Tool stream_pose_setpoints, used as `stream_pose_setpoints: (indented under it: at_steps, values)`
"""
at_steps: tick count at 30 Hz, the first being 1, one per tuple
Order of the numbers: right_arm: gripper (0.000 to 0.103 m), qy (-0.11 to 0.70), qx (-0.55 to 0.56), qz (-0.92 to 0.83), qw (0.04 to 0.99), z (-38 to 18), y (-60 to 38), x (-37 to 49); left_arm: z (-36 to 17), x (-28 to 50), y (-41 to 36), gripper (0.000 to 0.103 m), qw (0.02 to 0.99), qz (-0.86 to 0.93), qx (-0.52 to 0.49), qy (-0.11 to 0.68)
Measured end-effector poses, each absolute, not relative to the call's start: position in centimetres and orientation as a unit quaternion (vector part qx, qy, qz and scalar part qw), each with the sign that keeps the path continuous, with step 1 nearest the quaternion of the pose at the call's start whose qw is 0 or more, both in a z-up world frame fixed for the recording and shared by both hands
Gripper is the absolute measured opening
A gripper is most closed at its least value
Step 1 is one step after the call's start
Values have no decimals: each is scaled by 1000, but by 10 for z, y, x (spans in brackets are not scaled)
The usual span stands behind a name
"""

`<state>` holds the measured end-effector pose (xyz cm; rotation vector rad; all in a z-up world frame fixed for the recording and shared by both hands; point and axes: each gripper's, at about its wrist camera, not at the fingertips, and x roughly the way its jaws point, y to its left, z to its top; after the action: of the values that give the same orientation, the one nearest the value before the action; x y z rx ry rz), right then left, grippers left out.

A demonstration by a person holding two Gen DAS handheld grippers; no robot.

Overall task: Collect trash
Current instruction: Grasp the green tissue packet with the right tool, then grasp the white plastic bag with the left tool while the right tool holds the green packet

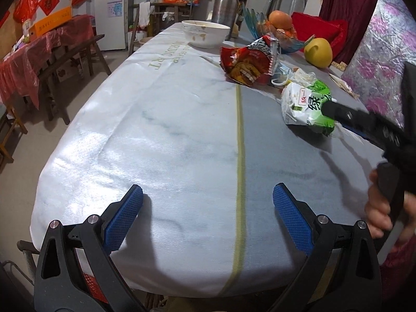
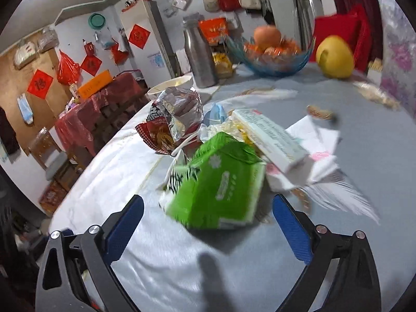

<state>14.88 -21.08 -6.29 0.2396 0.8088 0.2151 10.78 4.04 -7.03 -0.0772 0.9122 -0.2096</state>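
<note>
green packet (image 2: 215, 184) motion-blurred, right gripper (image 2: 208, 223) fingers spread

A woven cloth (image 1: 166, 140) with a faint sheen is covering the desk, showing a fine ribbed weave. The green packet (image 2: 215, 184) is looking like glossy plastic film, and the red snack bag (image 1: 245, 63) is crinkling, showing shiny silver foil inside. The flask (image 1: 225, 4) is gleaming as brushed metal. The gripper pads (image 1: 122, 221) are showing rough, cross-hatched blue rubber
</note>
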Motion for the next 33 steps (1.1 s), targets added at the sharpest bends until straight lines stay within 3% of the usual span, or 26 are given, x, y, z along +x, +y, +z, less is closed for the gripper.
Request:
stream_pose_setpoints:
  at_steps: [3, 4, 5, 18, 27, 33]
  values:
    - [96, 409, 146, 109, 894, -70, -214, 162, -70, 107, 43, 96, 892, -104, -40, 438]
    - [80, 409, 151, 114, 893, -71, -215, 161, -70, 107, 43, 96, 892, -103, -40, 438]
    - [71, 407, 153, 119, 893, -71, -215, 159, -70, 107, 44, 96, 892, -104, -41, 438]
    - [68, 308, 208, 135, 918, -23, -270, 86, -66, 104, 27, 96, 890, -120, -34, 438]
    - [68, 295, 194, 96, 931, -12, -317, 59, -59, 101, -1, 96, 892, -137, -3, 431]
    - [69, 333, 207, 77, 917, -39, -334, 63, -49, 124, -34, 96, 883, -180, -8, 433]
